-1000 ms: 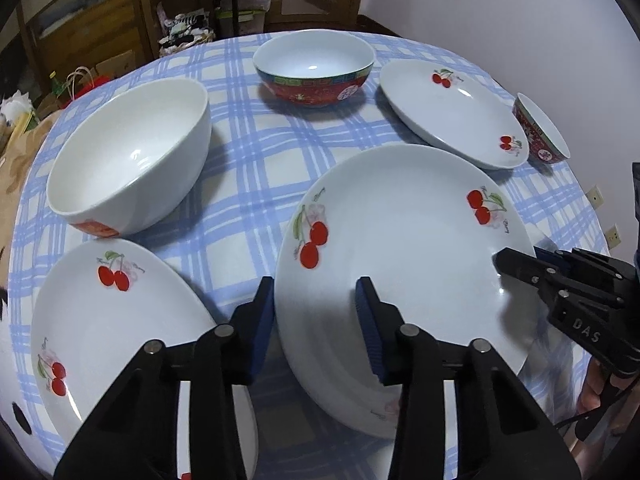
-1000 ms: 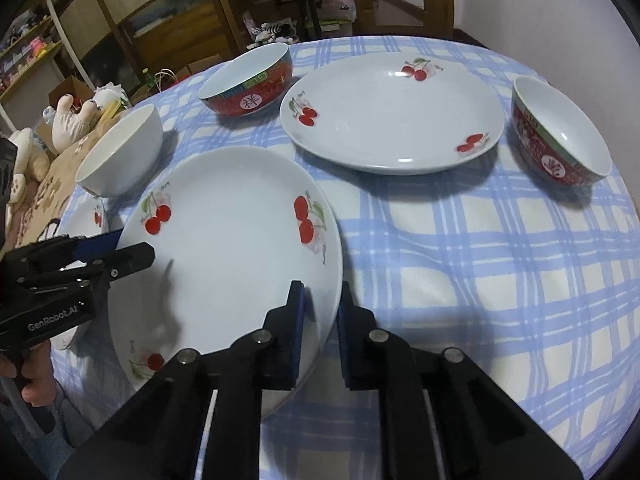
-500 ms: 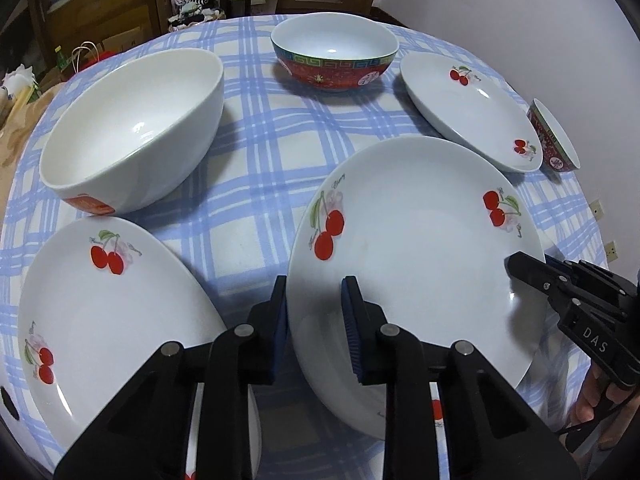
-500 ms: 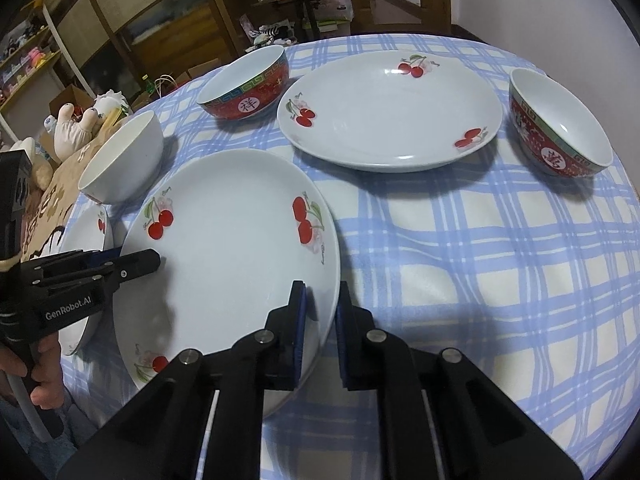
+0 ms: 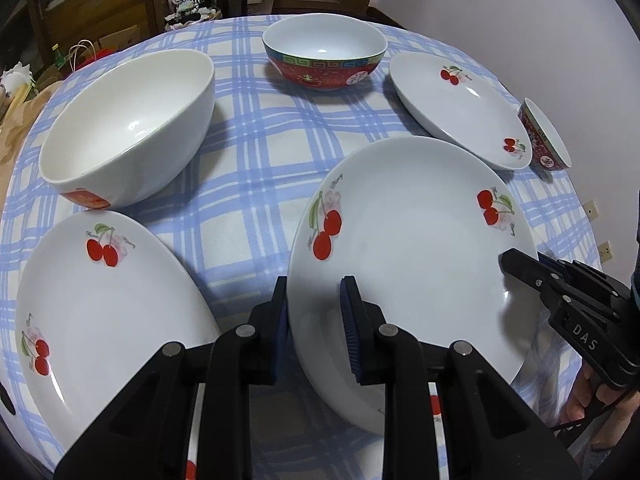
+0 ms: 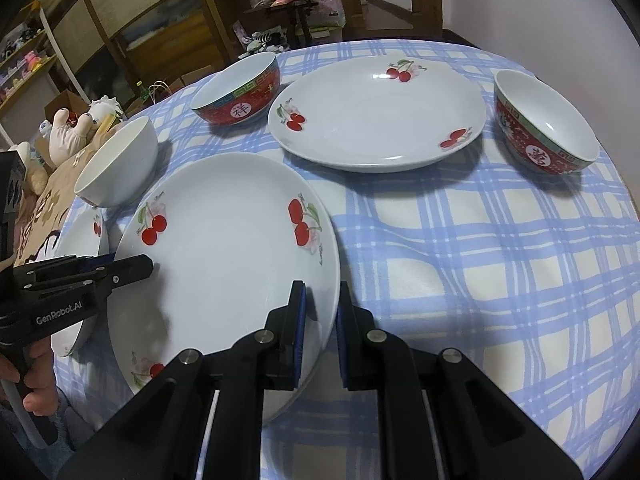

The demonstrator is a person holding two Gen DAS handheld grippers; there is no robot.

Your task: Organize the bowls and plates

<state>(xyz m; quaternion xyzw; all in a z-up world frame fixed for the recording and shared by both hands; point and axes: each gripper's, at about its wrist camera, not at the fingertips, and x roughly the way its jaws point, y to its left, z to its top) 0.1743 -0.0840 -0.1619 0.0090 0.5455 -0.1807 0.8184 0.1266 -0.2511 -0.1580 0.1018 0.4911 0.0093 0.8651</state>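
A large white plate with red cherries [image 5: 408,240] [image 6: 224,248] sits in the middle of the round table, its near side looking slightly raised off the cloth. My left gripper [image 5: 314,316] [image 6: 140,266] is shut on its left rim, one pad under the rim and one on top. My right gripper [image 6: 320,320] [image 5: 516,260] is shut on the opposite rim. A second cherry plate [image 5: 100,308] [image 6: 86,236] lies to the left and a third [image 5: 460,112] [image 6: 376,120] at the far right. There are also a white bowl [image 5: 128,120], a red patterned bowl [image 5: 324,64] and a smaller red bowl [image 6: 544,128].
The blue checked tablecloth [image 5: 248,160] covers the table, whose edge curves close behind the far bowls. A white wall stands to the right. Wooden shelves and clutter fill the room behind. Plush toys [image 6: 68,132] sit off the table's left side.
My left gripper's jaws have narrowed from wide apart onto the middle plate's left rim. The right gripper has stayed shut on the other rim.
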